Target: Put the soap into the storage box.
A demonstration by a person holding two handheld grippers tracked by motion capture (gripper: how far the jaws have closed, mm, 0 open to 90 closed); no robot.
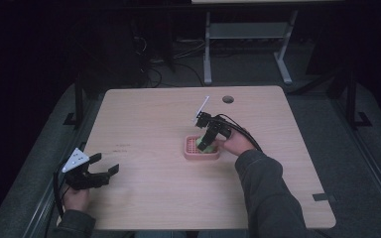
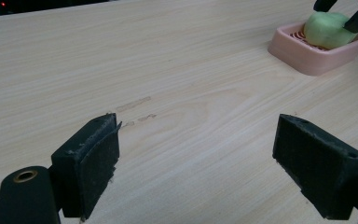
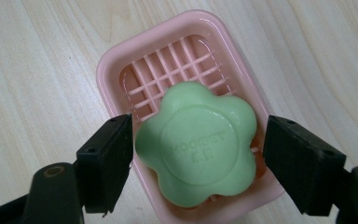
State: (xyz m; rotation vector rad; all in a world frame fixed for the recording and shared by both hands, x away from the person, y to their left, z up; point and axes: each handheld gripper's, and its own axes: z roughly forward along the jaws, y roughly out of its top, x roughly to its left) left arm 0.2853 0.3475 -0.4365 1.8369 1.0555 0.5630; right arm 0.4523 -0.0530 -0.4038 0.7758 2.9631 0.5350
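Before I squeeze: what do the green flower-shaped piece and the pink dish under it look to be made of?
The green flower-shaped piece looks like a bar of soap: waxy, matte with a soft sheen, rounded lobes and lettering pressed into its top. The pink dish looks like moulded plastic: glossy highlights along its rim and a thin slotted grid floor. The right gripper has one jaw on each side of the soap, with a gap visible at its right.

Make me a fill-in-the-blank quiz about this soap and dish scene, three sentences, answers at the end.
1. The soap lying in the dish is ____ in colour.
2. The dish stands on a ____ table.
3. The jaws of the right gripper stand on either side of the ____, while the left gripper is off by the table's near left edge.

Missing words: green; wooden; soap
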